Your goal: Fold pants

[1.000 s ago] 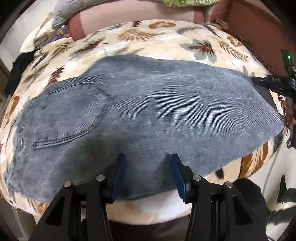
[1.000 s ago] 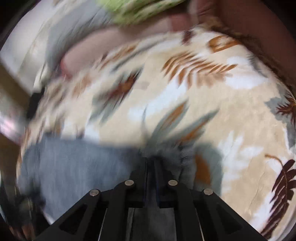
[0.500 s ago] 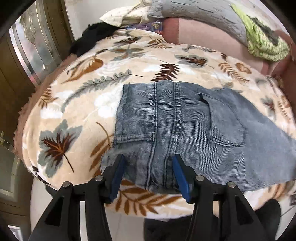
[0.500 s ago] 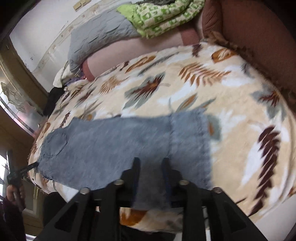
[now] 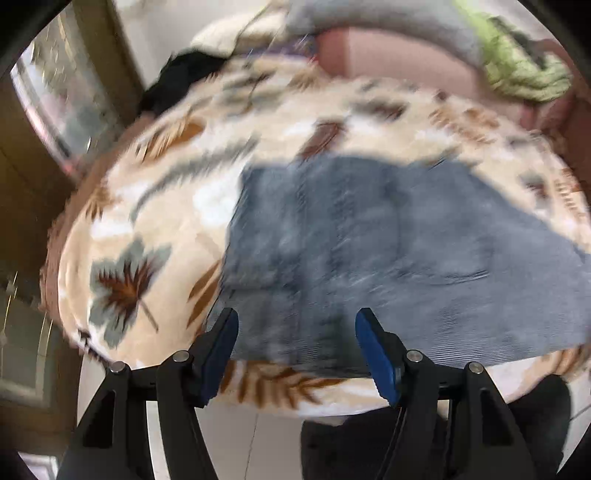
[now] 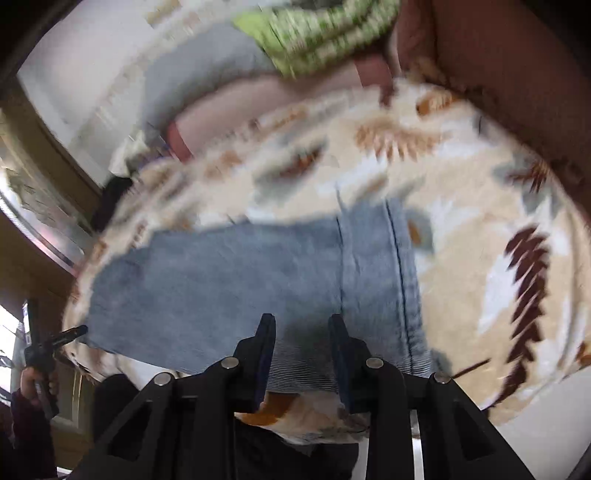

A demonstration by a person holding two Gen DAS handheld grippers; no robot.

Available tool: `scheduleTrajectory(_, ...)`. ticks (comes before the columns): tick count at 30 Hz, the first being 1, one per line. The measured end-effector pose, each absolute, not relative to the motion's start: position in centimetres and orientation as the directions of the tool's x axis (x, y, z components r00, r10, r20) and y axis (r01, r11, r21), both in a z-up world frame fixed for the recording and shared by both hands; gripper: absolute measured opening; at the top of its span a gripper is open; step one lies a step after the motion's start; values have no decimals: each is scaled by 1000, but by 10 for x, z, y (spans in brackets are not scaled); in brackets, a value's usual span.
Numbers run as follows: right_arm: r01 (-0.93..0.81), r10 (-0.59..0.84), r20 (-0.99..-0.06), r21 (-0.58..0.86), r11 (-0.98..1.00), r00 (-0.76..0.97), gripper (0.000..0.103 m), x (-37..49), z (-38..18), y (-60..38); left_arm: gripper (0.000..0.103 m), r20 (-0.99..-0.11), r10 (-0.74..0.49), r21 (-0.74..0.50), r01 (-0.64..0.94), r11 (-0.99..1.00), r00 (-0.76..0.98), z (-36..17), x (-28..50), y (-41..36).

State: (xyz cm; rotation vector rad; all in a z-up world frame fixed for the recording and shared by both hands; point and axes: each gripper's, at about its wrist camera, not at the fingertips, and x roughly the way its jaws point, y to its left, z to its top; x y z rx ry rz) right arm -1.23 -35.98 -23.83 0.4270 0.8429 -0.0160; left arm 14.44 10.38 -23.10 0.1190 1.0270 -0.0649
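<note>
Blue-grey corduroy pants (image 5: pixel 369 251) lie flat on a leaf-patterned blanket (image 5: pixel 155 229), folded lengthwise. In the left wrist view the waistband end faces me, and my left gripper (image 5: pixel 296 325) is open over its near edge, holding nothing. In the right wrist view the pants (image 6: pixel 240 288) show their hem end at the right, and my right gripper (image 6: pixel 302 325) is open over the near edge, empty. The left gripper also shows far left in the right wrist view (image 6: pixel 62 338). Both views are motion-blurred.
The blanket covers a bed; its near edge lies just below both grippers. A pink bolster (image 5: pixel 399 55), grey pillow (image 6: pixel 207 70) and green cloth (image 6: pixel 317 29) lie at the far side. A dark garment (image 5: pixel 181 77) lies at the far left corner. A brown headboard (image 6: pixel 517 74) stands on the right.
My right gripper went from shut on the hem to open, and pulled back over the near edge. My left gripper swung from the pants' middle to the waistband end, staying open.
</note>
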Motion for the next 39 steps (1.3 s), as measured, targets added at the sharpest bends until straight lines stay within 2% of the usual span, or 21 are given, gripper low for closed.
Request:
scheduleTrajectory(1,178,135,-711,348,921,690,37,-19,-229,-359,69,-842,-21,58,129,990,538,-221,139,95)
scheduleTrajectory(3,202,89,-686,332,922,722,45,-30,-217,-358,78,-813,-67,35,163,986,579,-202,128,76)
scheduleTrajectory(5,217,69,-674,330,919,735,46,-36,-213,-362,84,-777,-145,-6,222,975,613,-185,116,50)
scheduleTrajectory(8,249,46,-673,336,908,738,46,-50,-219,-369,86,-756,-222,-22,315,949,615,-178,106,11)
scheduleTrajectory(11,317,4,-710,320,893,705,46,-53,-237,-380,86,-787,-227,-1,368,930,574,-191,106,-22)
scheduleTrajectory(13,325,24,-720,343,881,693,46,-54,-246,-383,86,-814,-232,-9,388,922,532,-208,113,-40)
scheduleTrajectory(16,303,81,-721,386,871,688,46,-48,-261,-377,86,-842,-193,6,367,930,503,-228,131,-55)
scheduleTrajectory(25,193,169,-711,398,897,683,46,-5,-279,-326,86,-870,-71,87,292,952,488,-262,218,-95)
scheduleTrajectory(32,160,154,-714,352,922,682,46,34,-277,-322,86,-896,-6,138,293,946,443,-299,267,-131)
scheduleTrajectory(37,222,166,-767,374,900,620,45,97,-291,-347,86,-879,16,171,285,943,477,-303,285,-141)
scheduleTrajectory(39,246,174,-807,366,898,565,42,125,-306,-349,87,-870,34,203,295,934,492,-306,287,-145)
